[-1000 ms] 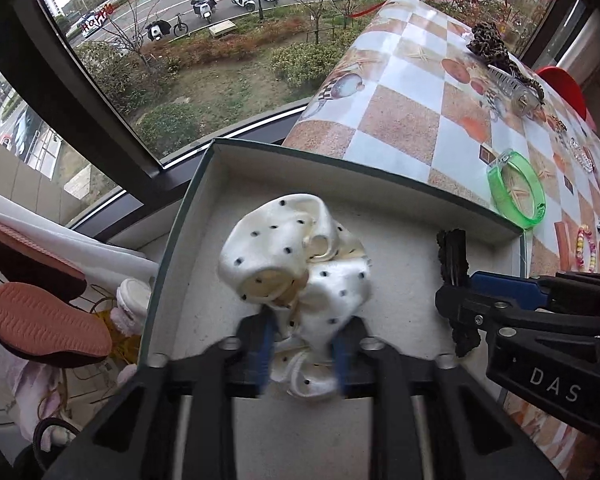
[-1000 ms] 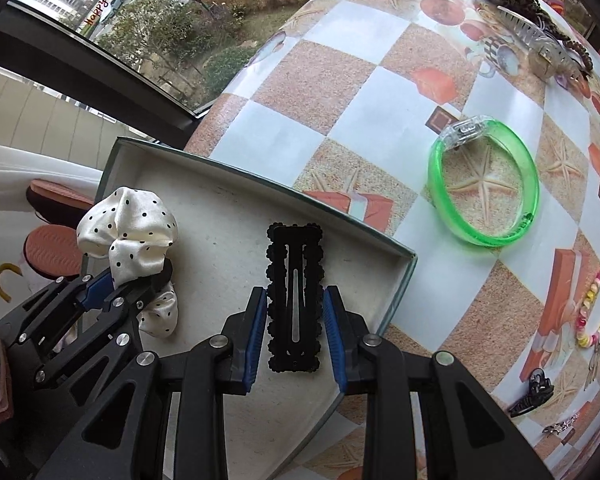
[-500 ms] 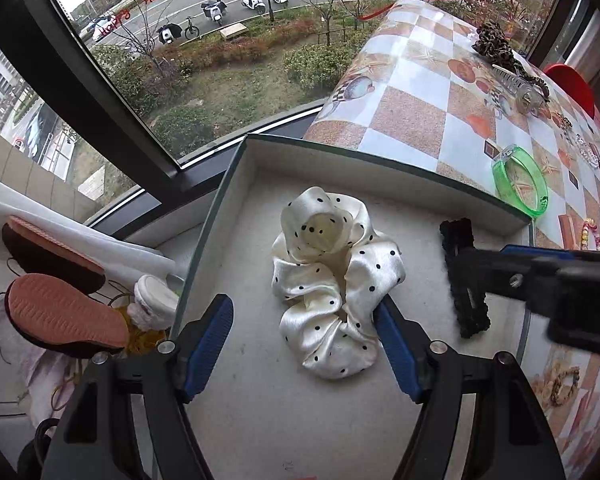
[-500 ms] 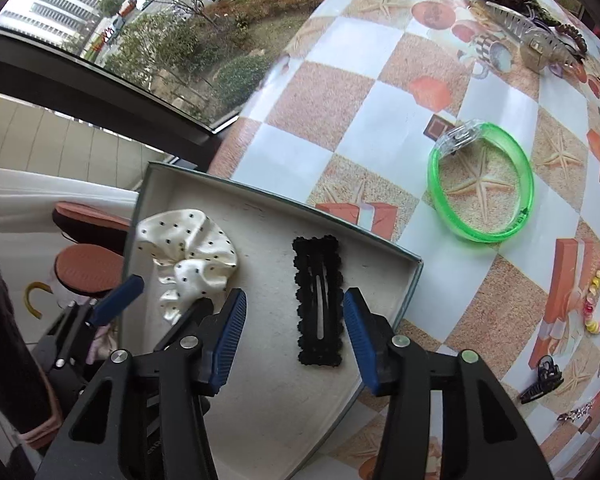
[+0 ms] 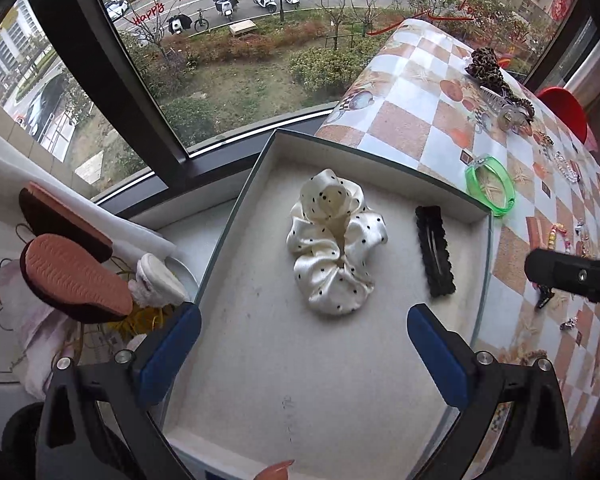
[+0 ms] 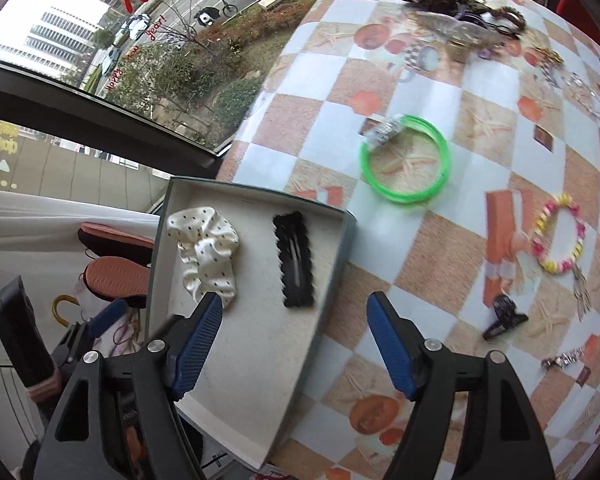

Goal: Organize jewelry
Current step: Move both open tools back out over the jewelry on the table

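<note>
Checkered tablecloth (image 6: 440, 292) beside window (image 5: 220, 60); tray (image 5: 260, 360) (both fingers' jaws opening, nothing between)

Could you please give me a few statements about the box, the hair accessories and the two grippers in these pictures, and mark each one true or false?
1. The white polka-dot scrunchie lies inside the box. True.
2. The black hair clip lies on the checkered tablecloth. False: it lies in the box, beside the scrunchie.
3. The green bangle lies outside the box, on the tablecloth. True.
4. The left gripper is clamped on the scrunchie. False: its jaws are opening, and nothing is gripped.
5. The right gripper holds the black hair clip. False: its jaws are opening, and the clip lies free in the box.
</note>
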Demonstrator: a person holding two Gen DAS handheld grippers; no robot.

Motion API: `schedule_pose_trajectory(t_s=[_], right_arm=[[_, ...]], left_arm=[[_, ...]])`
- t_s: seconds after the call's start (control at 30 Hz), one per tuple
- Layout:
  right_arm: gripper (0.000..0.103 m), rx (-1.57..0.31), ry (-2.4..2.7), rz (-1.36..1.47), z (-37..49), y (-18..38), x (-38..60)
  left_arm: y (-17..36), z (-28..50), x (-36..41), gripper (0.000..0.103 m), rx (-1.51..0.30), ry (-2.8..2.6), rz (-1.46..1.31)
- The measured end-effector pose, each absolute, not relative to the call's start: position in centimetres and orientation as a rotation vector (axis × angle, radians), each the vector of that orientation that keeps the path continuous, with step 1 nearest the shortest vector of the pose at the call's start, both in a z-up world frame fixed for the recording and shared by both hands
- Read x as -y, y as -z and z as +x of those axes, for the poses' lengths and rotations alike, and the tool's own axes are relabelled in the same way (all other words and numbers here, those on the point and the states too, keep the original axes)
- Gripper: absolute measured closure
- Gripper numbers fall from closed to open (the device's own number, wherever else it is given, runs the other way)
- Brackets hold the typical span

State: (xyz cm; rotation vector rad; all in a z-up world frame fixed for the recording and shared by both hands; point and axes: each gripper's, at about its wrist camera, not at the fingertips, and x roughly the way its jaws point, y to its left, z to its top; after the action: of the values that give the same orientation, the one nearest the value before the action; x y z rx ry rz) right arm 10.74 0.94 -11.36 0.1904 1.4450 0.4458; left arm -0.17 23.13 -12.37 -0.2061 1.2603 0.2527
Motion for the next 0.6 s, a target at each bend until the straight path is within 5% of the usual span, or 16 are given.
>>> schedule_pose_trajectory(t_s=[0.6], right_arm=[[0.014,-1.468,-0.195,0.313,4.3,11.2,12.6]], left_arm=[[10.5,-0.2,-12.3,0.0,-1.313,-0.071,-0.056]])
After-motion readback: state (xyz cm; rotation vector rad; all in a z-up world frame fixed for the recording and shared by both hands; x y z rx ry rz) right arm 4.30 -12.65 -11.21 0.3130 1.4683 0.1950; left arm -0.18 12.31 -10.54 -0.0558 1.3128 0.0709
